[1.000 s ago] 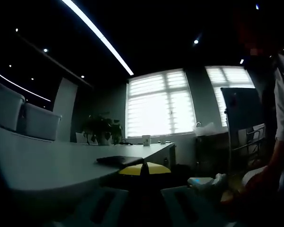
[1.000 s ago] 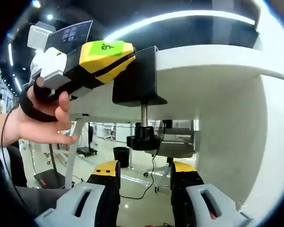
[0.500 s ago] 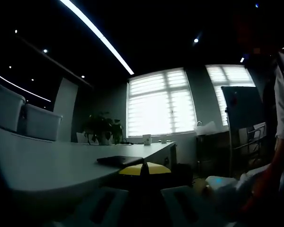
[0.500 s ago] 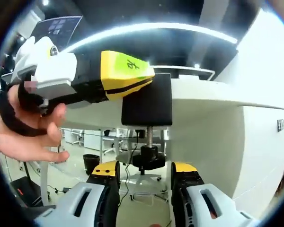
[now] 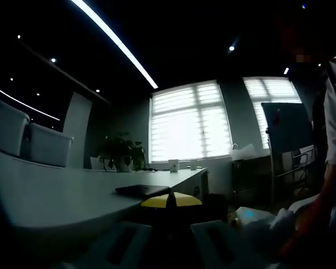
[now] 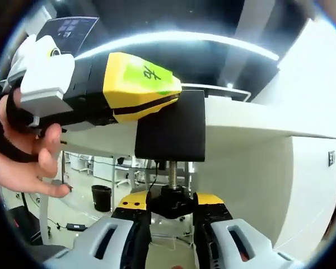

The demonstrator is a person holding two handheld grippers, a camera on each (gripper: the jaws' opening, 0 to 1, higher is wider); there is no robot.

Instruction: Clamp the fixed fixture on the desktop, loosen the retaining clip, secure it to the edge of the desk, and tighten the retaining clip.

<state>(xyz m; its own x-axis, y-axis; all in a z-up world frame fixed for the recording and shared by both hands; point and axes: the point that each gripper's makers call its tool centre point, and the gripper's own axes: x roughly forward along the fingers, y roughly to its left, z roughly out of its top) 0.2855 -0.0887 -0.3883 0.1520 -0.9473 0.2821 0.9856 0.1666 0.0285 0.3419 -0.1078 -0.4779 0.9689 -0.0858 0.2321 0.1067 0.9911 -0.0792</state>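
Observation:
The black clamp fixture [image 6: 171, 126] sits over the white desk's edge [image 6: 241, 120]. Its threaded screw [image 6: 172, 174] hangs down to a black knob [image 6: 171, 203]. In the right gripper view my left gripper [image 6: 140, 84], yellow with a green sticker, comes in from the left and is shut on the fixture's top. My right gripper [image 6: 171, 204] is below the desk, its yellow-tipped jaws closed against both sides of the knob. In the dark left gripper view my left gripper [image 5: 171, 200] points along the desk top [image 5: 56, 196], with the black fixture [image 5: 168, 216] between its jaws.
A dark flat object [image 5: 141, 190], a potted plant [image 5: 122, 152] and a cup [image 5: 173, 166] lie further along the desk. Chairs [image 5: 22, 137] stand at its left. A person's hand [image 6: 28, 162] holds the left gripper. A bin [image 6: 101, 196] stands on the floor beyond.
My right gripper has risen to the knob and its jaws have closed onto it. The left gripper and the fixture have stayed at the desk edge.

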